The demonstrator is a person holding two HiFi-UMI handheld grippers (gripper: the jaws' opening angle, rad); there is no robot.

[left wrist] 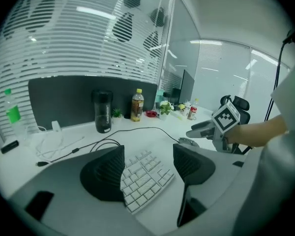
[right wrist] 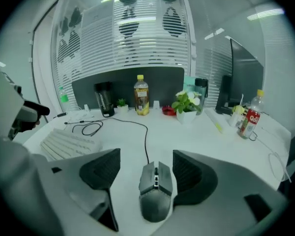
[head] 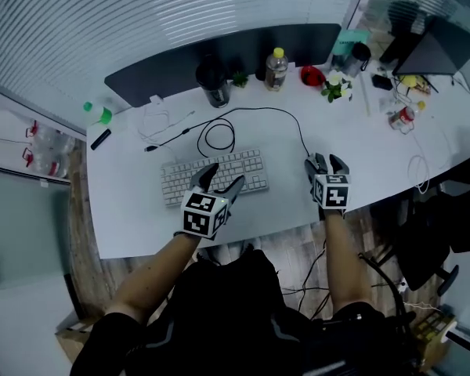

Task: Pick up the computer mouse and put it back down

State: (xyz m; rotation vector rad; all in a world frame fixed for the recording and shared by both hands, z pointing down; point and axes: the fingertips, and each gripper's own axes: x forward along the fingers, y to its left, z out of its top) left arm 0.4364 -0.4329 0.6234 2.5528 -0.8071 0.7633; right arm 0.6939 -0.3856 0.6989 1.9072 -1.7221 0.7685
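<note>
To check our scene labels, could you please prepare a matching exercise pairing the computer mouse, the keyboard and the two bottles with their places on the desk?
Things:
1. computer mouse
2. white keyboard
3. yellow-capped bottle
4. red-labelled bottle

Places:
A. near the right end of the desk
B. between the open jaws of the right gripper
C. by the dark partition, beside a red dish
D. under the left gripper

Pairs: 1-B, 2-D, 3-C, 4-A
</note>
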